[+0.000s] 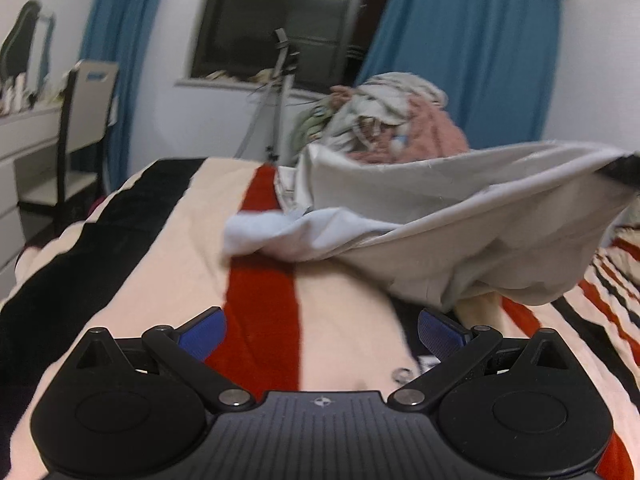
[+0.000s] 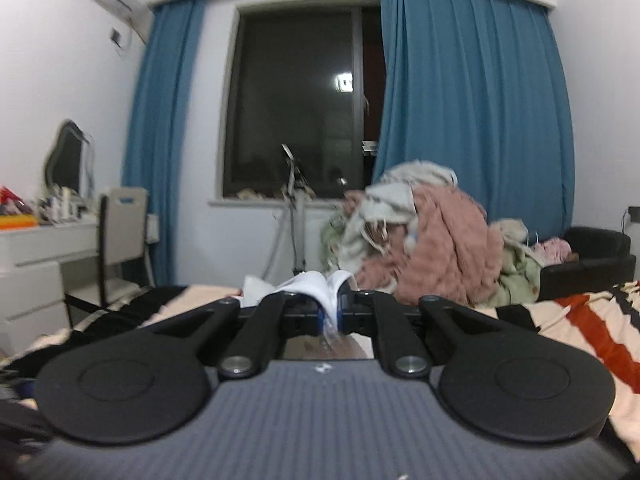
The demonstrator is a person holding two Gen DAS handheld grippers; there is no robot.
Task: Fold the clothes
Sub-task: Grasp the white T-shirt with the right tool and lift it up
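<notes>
Both views are dim, cool indoor shots at night, the only bright spot a ceiling light reflected as glare in the dark window (image 1: pixel 280 28) near the top centre. Fisheye distortion bends the blue curtains (image 2: pixel 472 112) and walls toward dark corners. The pale garment (image 1: pixel 460 232) and clothes pile (image 2: pixel 424 240) look soft with blur.

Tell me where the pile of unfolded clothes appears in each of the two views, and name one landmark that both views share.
Left wrist view: the pile of clothes sits at upper centre-right, behind the lifted grey garment, before the right curtain.
Right wrist view: the pile of clothes is right of centre, mid-height, beyond the right gripper, whose jaws pinch white cloth.
Shared landmark: the dark window between blue curtains.
</notes>
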